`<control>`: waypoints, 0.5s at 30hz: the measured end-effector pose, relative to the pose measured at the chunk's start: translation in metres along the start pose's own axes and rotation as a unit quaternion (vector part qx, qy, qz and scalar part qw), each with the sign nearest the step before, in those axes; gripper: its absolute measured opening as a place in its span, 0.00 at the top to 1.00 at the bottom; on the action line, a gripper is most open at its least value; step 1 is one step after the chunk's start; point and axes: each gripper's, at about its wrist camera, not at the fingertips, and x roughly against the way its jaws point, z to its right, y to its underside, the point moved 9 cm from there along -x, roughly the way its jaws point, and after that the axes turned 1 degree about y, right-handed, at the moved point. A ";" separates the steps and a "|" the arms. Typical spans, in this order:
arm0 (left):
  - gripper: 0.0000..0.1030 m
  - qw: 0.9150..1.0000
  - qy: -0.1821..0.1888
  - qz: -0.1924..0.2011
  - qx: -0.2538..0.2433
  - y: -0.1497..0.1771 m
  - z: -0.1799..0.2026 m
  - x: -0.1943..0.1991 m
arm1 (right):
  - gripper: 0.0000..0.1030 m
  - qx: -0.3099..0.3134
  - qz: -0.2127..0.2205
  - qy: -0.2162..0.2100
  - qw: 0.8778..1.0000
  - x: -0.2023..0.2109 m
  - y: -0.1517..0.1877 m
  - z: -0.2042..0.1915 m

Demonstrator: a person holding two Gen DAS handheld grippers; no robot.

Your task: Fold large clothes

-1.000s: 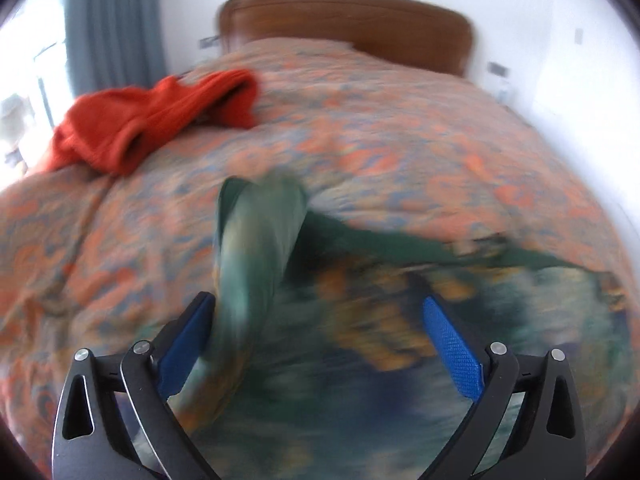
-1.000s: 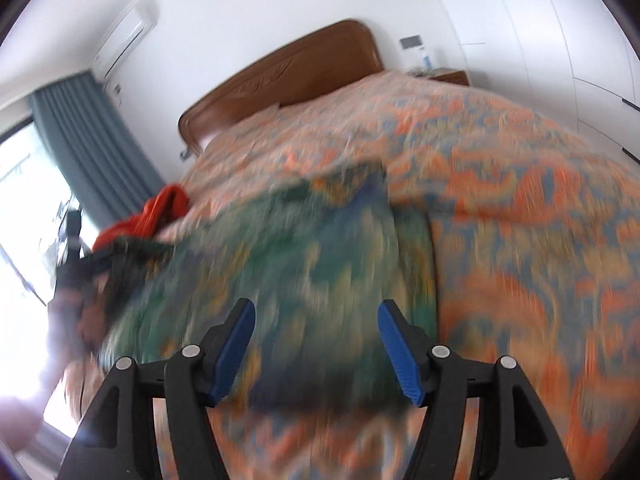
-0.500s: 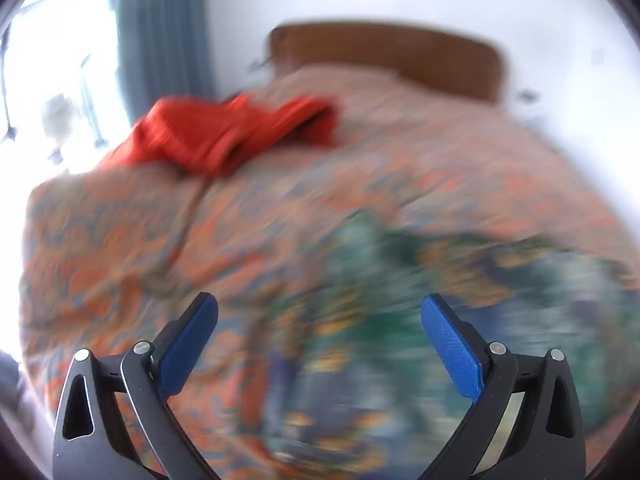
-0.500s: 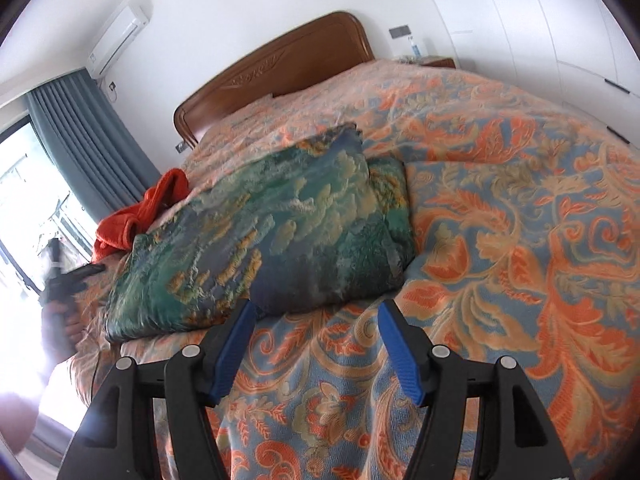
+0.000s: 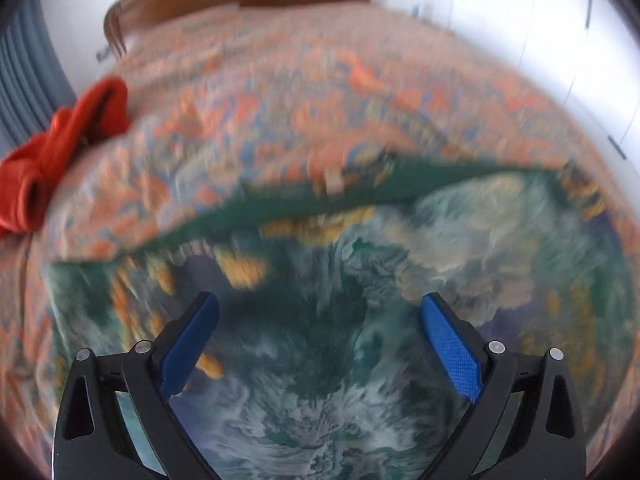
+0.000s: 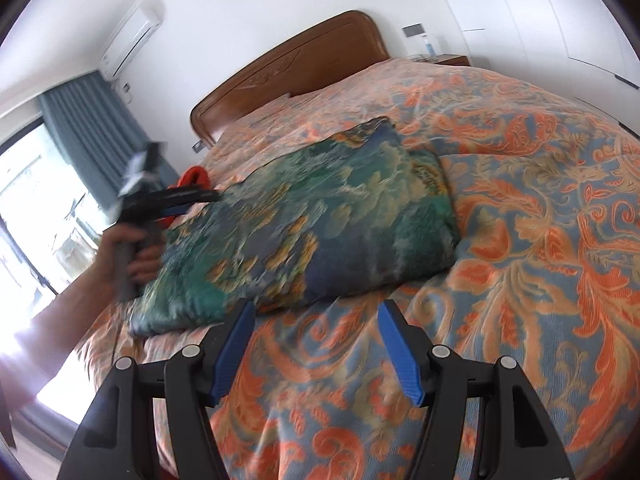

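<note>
Ahead of my right tongs [image 6: 316, 346] lies a stretch of bare bedspread [image 6: 540, 240], and more of it runs off to their right, as far as the bed's far side. My right tongs stand open with nothing between the blue pads, poised over that bedspread just short of the near edge of the folded garment [image 6: 320, 216]. My left tongs [image 5: 318, 330] are open too, empty, pointing down over the garment's top face; the view there is blurred. From the right tongs I see my left hand [image 6: 132, 248] gripping its handle at the garment's left end. Beyond the left tongs, up and to their left, a red garment [image 5: 60, 148] sits bunched near the bed's edge, well apart from the folded one. The wooden headboard [image 6: 304, 64] closes the far end, grey-blue curtains [image 6: 92, 128] hang left. The garment is a thick rectangular bundle, printed green, blue and yellow, lying flat on the bed.
</note>
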 end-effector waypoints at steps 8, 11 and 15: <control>0.01 0.995 -0.001 0.045 -0.088 0.081 0.034 0.057 | 0.36 -0.004 -0.010 0.018 1.000 0.017 0.013 0.023; 0.01 0.991 0.010 0.055 -0.121 0.108 0.054 0.083 | 0.36 -0.022 -0.015 0.033 0.999 0.011 0.013 0.034; 0.01 0.983 0.060 0.084 -0.154 0.123 0.085 0.113 | 0.36 -0.064 -0.010 0.032 0.997 0.001 0.005 0.043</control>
